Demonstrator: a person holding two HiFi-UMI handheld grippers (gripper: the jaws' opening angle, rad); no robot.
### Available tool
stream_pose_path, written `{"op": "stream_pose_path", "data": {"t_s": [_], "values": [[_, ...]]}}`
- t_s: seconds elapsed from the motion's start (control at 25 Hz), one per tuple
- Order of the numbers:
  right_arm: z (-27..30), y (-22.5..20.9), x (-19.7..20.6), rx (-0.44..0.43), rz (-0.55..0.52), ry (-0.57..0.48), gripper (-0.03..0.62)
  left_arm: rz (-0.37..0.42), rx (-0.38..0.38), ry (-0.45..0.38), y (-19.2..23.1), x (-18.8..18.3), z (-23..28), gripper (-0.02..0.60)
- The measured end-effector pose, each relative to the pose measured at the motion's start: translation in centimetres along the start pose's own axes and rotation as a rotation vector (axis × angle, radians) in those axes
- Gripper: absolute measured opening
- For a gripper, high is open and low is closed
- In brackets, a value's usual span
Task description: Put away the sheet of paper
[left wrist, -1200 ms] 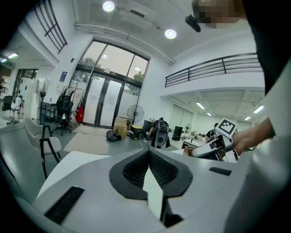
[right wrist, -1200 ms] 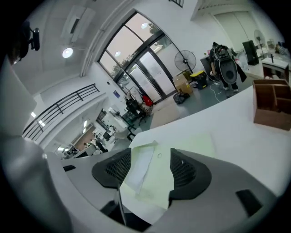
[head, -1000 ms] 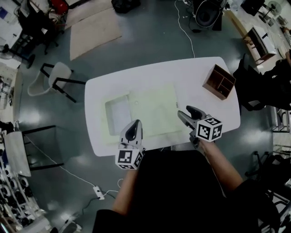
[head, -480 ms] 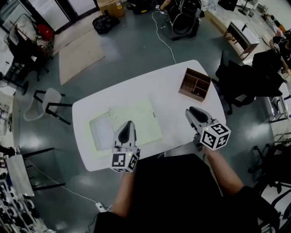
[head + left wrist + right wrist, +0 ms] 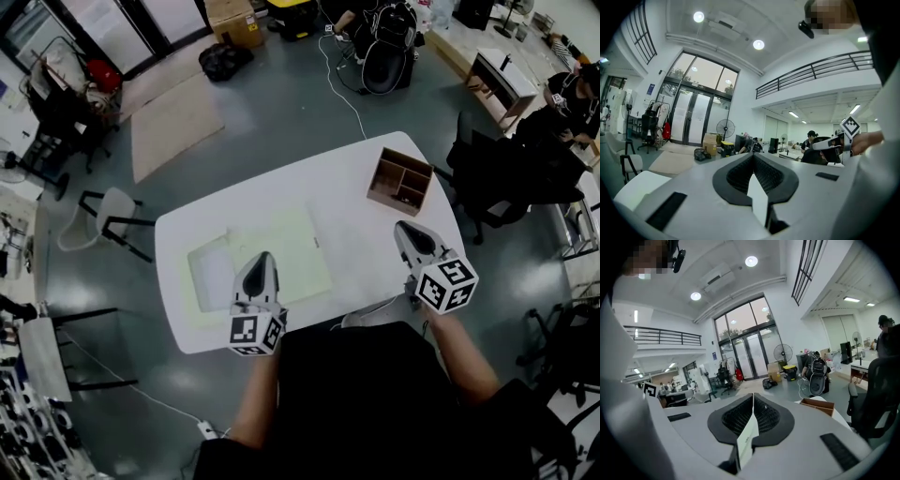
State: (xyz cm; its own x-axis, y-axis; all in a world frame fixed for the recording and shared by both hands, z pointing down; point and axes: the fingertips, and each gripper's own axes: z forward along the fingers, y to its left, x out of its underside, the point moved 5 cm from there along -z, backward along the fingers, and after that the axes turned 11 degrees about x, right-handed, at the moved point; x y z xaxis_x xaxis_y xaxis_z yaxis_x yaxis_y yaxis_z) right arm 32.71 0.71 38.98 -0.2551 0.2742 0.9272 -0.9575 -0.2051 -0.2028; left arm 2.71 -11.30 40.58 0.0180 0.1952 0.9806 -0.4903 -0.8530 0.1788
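Two tools are held level over the near edge of a white tabletop [image 5: 347, 197], one in each of the person's hands. The left tool [image 5: 261, 259] has its dark ribbed jaws pressed together with nothing between them. Its own view looks out across a large bright room rather than down at the tabletop. The right tool [image 5: 405, 228] has just closed, and its jaws also meet on nothing. The sheet of paper [image 5: 291, 246], pale yellow-green, lies flat on the tabletop, held by neither tool. In the head view the left tool's tip lies over the sheet's near edge. The right tool is well to the sheet's right, over bare tabletop. Touching the sheet's left side is a paler rectangular sleeve [image 5: 208, 274]; whether it lies over or under the sheet cannot be told. Beyond the right tool, near the far right corner, stands a brown wooden organiser box [image 5: 400, 181] with open compartments. On the grey floor around the tabletop are a white chair [image 5: 105, 214] to the left, a black office chair [image 5: 487, 173] to the right, and a flat piece of cardboard [image 5: 173, 122] farther off.
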Motion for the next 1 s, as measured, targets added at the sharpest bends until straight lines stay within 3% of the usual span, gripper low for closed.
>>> {"op": "stream_pose_path", "data": {"t_s": [0.24, 0.44, 1.0], "values": [[-0.3, 0.8, 0.4, -0.035, -0.079, -0.014, 0.006, 0.007, -0.036, 0.005, -0.2, 0.9, -1.5, 0.003], [-0.2, 1.9, -0.4, -0.058, -0.09, -0.057, 0.0, 0.02, -0.06, 0.005, 0.2, 0.5, -2.4, 0.003], [0.0, 2.5, 0.1, -0.071, -0.117, -0.045, -0.002, 0.001, -0.106, 0.021, 1.1, 0.8, -3.4, 0.003]]}}
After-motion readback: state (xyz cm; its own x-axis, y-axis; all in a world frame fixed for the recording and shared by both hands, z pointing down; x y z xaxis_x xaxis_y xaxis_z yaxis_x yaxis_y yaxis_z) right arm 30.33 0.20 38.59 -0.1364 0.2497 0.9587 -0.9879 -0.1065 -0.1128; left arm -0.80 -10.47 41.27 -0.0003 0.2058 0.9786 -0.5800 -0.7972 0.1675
